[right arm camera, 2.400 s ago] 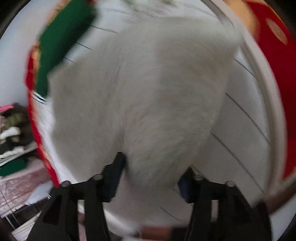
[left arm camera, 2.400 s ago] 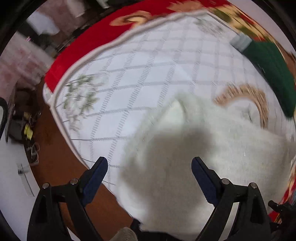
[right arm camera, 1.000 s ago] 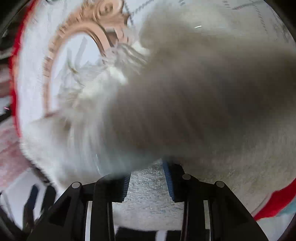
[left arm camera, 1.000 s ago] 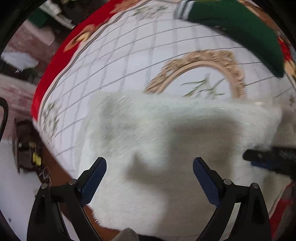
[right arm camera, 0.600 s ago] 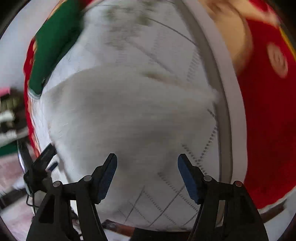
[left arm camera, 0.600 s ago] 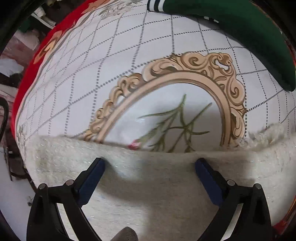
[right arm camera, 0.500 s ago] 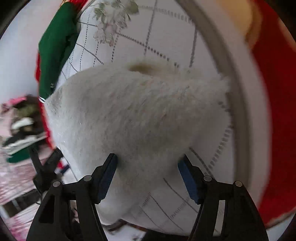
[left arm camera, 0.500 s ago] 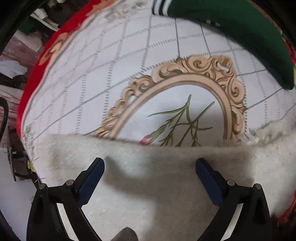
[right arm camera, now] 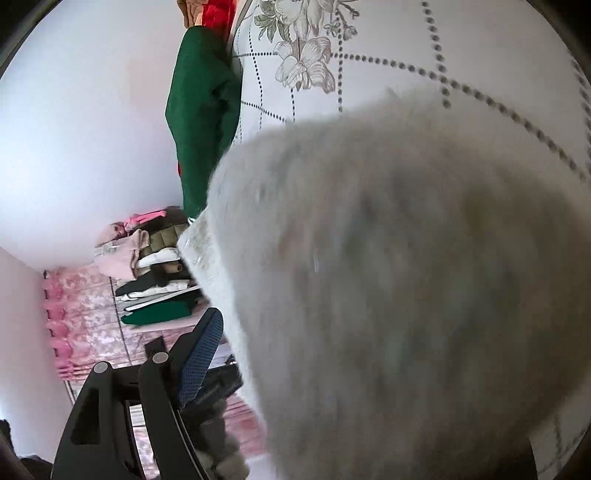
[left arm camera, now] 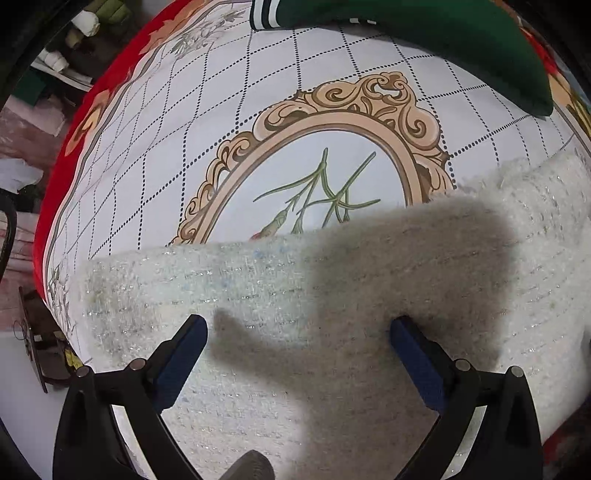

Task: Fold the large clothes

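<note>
Since half a second ago, the white fuzzy garment (left arm camera: 258, 302) is filling more of the right wrist view, now blurred and crowding right up to the lens; in the left wrist view its far edge is sitting about where it was, slightly lower on the oval frame print (left arm camera: 317, 122).

Going left to right in the left wrist view: we are seeing the red border of the bedspread (left arm camera: 74, 122) at far left, then its white dotted-diamond panel, with the gold scroll frame and green stems in the middle. The garment is lying flat across the near half of the spread, covering the frame's lower part. The left gripper (left arm camera: 299, 332) is hanging just over it, blue-padded fingers (left arm camera: 181, 354) spread wide apart, nothing between them but the fabric below; a dark shadow is falling across the cloth. A green garment (left arm camera: 424, 33) is lying along the top right, well apart from the white one.

In the right wrist view: a clothes pile (right arm camera: 147, 266) is sitting at left by a pink wall, the green garment beside the spread's edge, then the white garment bulging over most of the frame. Only one finger (right arm camera: 199, 358) of the right gripper is showing, beside the cloth; the other is hidden, so we cannot tell whether it is gripping.
</note>
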`<state>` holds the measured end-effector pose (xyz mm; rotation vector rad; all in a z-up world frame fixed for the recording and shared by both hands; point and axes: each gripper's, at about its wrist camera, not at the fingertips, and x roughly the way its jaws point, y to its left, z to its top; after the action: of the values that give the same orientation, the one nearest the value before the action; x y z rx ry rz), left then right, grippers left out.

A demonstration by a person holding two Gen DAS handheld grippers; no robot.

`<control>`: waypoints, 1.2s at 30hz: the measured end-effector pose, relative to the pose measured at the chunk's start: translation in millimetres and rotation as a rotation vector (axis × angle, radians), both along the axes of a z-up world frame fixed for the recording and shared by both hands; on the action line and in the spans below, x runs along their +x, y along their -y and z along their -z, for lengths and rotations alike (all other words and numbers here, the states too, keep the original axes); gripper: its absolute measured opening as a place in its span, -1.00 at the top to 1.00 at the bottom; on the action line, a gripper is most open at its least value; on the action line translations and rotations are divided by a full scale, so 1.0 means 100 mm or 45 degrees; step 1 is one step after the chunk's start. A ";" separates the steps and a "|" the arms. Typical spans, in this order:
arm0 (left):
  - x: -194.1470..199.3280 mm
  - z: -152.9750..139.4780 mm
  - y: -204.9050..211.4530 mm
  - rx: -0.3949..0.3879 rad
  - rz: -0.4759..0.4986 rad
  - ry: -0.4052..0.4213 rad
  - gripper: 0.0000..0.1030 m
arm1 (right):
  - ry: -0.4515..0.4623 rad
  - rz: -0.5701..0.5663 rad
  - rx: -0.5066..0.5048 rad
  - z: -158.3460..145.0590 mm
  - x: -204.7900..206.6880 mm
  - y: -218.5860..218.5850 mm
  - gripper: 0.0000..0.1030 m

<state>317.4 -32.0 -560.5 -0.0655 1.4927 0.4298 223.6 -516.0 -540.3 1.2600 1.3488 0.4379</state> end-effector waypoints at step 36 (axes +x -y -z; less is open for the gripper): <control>0.56 0.02 0.61 -0.459 0.167 0.265 -1.00 | 0.559 0.004 -0.750 -2.26 0.44 -0.63 0.62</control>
<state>373.8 -92.9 -562.9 -0.2867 1.3440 0.0421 267.5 -453.2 -313.8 0.6305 0.9937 0.2626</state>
